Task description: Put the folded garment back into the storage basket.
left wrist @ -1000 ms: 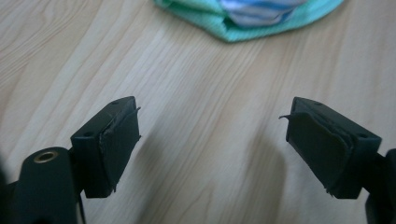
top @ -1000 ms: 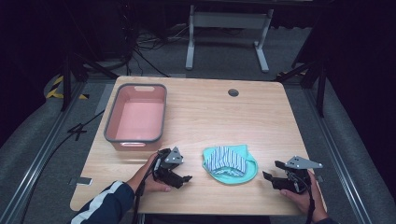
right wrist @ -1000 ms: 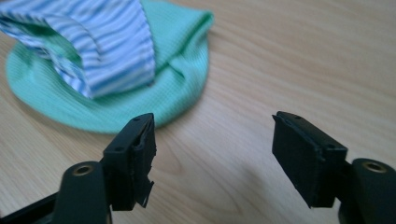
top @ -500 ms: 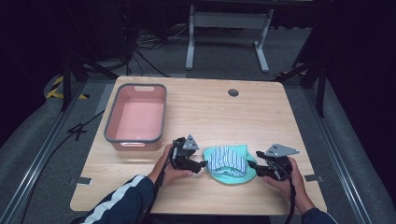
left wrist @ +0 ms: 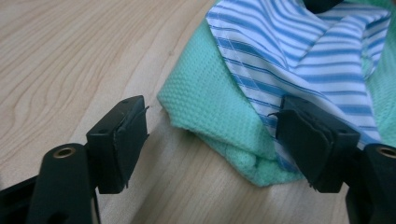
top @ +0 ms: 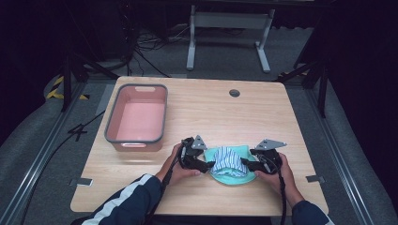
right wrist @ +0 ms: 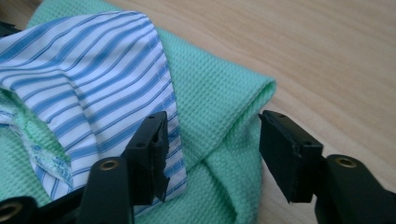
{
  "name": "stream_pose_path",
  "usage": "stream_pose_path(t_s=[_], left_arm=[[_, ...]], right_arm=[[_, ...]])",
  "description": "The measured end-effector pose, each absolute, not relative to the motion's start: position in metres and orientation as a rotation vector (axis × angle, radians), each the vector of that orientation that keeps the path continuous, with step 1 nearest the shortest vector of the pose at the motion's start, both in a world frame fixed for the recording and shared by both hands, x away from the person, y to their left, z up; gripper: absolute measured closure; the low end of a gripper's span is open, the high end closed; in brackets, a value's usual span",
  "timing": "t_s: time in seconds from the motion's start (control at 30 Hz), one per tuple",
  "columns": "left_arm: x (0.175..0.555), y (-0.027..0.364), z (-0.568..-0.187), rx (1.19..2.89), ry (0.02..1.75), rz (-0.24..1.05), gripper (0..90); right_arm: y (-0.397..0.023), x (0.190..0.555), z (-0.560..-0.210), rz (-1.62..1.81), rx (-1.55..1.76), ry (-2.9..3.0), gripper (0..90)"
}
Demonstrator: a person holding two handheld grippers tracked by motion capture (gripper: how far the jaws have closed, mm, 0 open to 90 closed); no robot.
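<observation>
I count two grippers, two cloths and one bin. My left gripper (top: 204,165) sits at the left edge of the cloth pile and my right gripper (top: 248,165) at its right edge, so the pile lies between them, near the front of the table (top: 206,112).

The pile is a green waffle-weave cloth (top: 232,177) underneath and a blue-and-white striped cloth (top: 227,159) bunched on top of it.

In the left gripper view the jaws stand wide apart and grip nothing; a folded corner of the green waffle-weave cloth (left wrist: 210,116) pokes into the gap between them, and the blue-and-white striped cloth (left wrist: 299,51) lies just beyond the right-hand jaw. In the right gripper view the jaws are likewise spread wide with nothing held. A folded edge of the green waffle-weave cloth (right wrist: 219,116) lies between them, and the left-hand jaw rests over the hem of the blue-and-white striped cloth (right wrist: 93,88).

One pink bin (top: 137,118) with a grey rim stands beyond my left gripper and off to its left, well apart from the cloths. Its inside looks bare.

The table is light wood with a round cable hole (top: 234,93) far ahead of the grippers. Around it the room is dark, with grey floor, loose cables (top: 141,51) and a white metal stand (top: 227,33) beyond the far edge.
</observation>
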State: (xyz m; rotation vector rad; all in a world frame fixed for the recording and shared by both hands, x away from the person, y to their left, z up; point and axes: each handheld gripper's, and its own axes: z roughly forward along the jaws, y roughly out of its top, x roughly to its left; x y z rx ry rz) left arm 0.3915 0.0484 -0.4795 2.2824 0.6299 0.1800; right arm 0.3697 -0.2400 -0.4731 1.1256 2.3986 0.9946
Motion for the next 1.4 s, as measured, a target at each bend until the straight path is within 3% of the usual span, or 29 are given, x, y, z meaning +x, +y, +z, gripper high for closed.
stream_pose_path(t_s=[0.4, 0.57, 0.7, 0.9, 1.03, 1.13, 1.17, 1.27, 1.4], left_arm=[[0.39, 0.047, -0.481, 2.296, 0.637, 0.195, 22.9], [0.389, 0.047, -0.482, 2.295, 0.638, 0.197, 22.9], [0.389, 0.047, -0.482, 2.294, 0.638, 0.199, 22.9], [0.389, 0.047, -0.481, 2.295, 0.625, 0.198, 24.3], [0.388, 0.047, -0.48, 2.297, 0.593, 0.178, 33.1], [0.387, 0.047, -0.48, 2.295, 0.586, 0.168, 45.5], [0.387, 0.048, -0.48, 2.286, 0.585, 0.166, 45.5], [0.388, 0.049, -0.479, 2.284, 0.577, 0.155, 60.7], [0.388, 0.049, -0.479, 2.284, 0.547, 0.123, 72.2]], right_arm=[[-0.241, 0.363, -0.478, 0.998, 1.135, 2.384, 38.8], [-0.24, 0.362, -0.478, 0.969, 1.174, 2.35, 31.0], [-0.243, 0.363, -0.48, 0.995, 1.193, 2.347, 30.2], [-0.24, 0.361, -0.476, 1.009, 1.156, 2.398, 48.9], [-0.238, 0.36, -0.475, 1.023, 1.137, 2.427, 62.2], [-0.235, 0.358, -0.474, 1.036, 1.126, 2.448, 73.0], [-0.235, 0.358, -0.474, 1.036, 1.126, 2.448, 73.0], [-0.232, 0.355, -0.474, 1.019, 1.089, 2.439, 75.9], [-0.229, 0.352, -0.474, 1.002, 1.073, 2.423, 78.3]])
